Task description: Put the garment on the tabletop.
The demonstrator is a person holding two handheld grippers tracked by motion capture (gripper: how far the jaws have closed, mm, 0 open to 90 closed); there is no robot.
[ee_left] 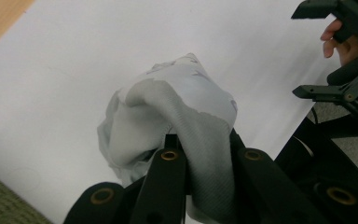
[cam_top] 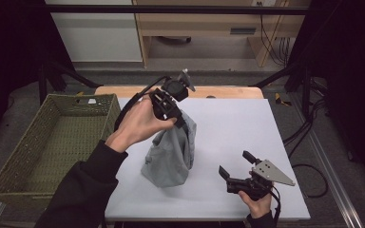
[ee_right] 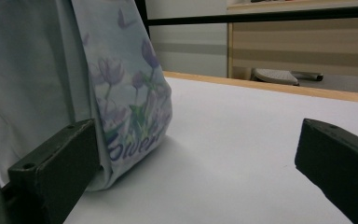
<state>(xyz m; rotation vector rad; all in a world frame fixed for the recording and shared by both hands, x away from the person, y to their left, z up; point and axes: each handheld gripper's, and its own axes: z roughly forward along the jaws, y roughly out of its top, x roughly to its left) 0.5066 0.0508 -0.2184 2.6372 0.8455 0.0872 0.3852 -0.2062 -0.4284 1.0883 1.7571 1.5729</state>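
A pale grey-blue garment [cam_top: 171, 152] hangs in a bunch from my left gripper [cam_top: 177, 119], its lower end resting on the white table sheet [cam_top: 237, 128]. In the left gripper view the jaws are shut on the garment [ee_left: 186, 121], with cloth pinched between them [ee_left: 208, 161]. A purple flower print with lettering shows on the garment [ee_right: 135, 112] in the right gripper view. My right gripper [cam_top: 236, 165] stands open near the table's front right, to the right of the garment, nothing between its fingers [ee_right: 51, 172]. It also appears open in the left gripper view [ee_left: 314, 51].
A woven green basket [cam_top: 52, 142] stands to the left of the table. A wooden table edge [cam_top: 218, 91] runs along the back. Beyond it are a wooden desk [cam_top: 209, 23] and cables on the floor. Bare sheet lies to the right of the garment.
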